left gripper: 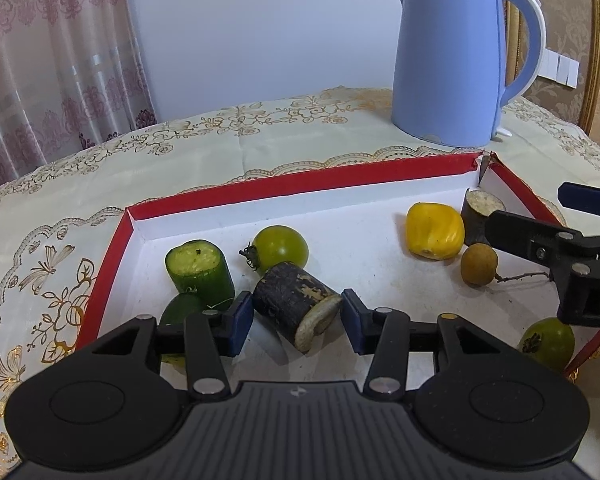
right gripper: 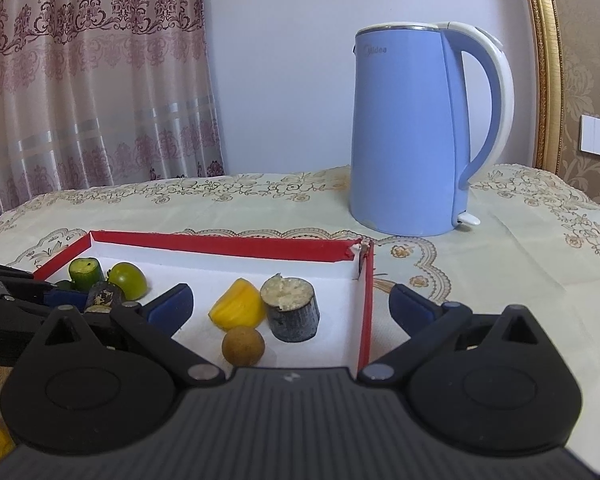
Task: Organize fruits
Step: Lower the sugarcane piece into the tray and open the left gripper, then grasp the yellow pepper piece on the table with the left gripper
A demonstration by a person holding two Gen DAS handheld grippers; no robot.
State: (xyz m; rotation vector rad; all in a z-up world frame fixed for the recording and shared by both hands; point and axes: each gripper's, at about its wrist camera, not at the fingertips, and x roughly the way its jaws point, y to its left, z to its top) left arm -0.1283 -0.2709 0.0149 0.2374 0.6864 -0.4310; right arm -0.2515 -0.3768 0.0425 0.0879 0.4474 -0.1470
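Patterned curtains and a pale wall stand behind a tabletop [right gripper: 260, 216] draped in an embroidered cream cloth, with a blue kettle [right gripper: 416, 132] near the back. Toward the front sits a shallow red-rimmed tray [left gripper: 300, 184] holding the fruit.

The left tool [left gripper: 296, 320] hovers low in the tray with its blue pads on either side of a dark-barked sugarcane piece [left gripper: 296, 300] that lies on its side; the near pad looks to be touching or almost touching, the far one just apart, so it has no firm hold yet. Just behind it are a green tomato [left gripper: 281, 246] and an upright cucumber chunk [left gripper: 199, 270].

The right tool [right gripper: 290, 300] is spread wide and holds nothing; between its fingers lie a yellow fruit [right gripper: 238, 307], a brown longan [right gripper: 243, 347] and a second, upright cane piece [right gripper: 294, 308].

The likely trouble: the cane is round and lying down, so an off-centre squeeze could roll it out of the pads into the tomato or cucumber. The two tools also work close together and could collide.
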